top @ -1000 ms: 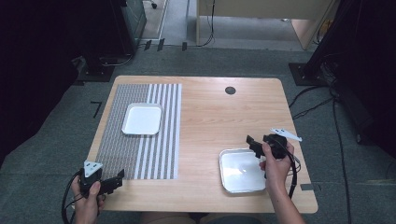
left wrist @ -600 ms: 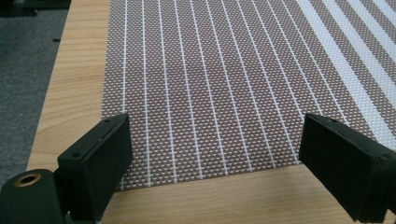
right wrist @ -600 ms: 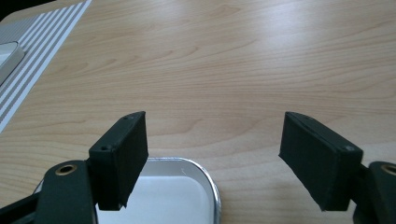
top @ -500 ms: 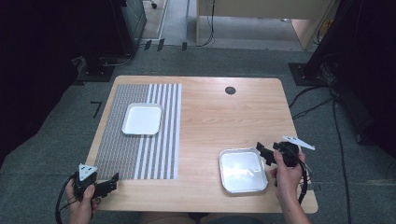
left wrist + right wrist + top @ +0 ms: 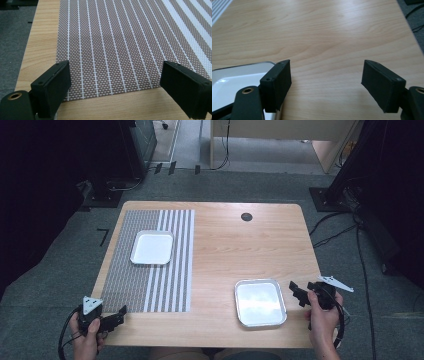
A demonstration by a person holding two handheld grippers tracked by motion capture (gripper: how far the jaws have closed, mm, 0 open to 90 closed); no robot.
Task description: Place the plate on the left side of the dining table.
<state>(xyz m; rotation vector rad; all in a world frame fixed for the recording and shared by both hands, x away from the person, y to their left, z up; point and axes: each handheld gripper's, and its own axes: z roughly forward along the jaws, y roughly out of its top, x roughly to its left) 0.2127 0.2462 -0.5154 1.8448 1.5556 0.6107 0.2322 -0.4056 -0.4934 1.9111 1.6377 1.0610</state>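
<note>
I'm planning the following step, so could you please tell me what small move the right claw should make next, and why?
Probably ease the right claw left onto the near tray rim: its jaws stand open and empty just beside the tray's right edge.

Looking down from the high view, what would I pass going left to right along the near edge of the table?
Left gripper → striped placemat → metal tray → right gripper, beside the tray with nothing between its jaws.
</note>
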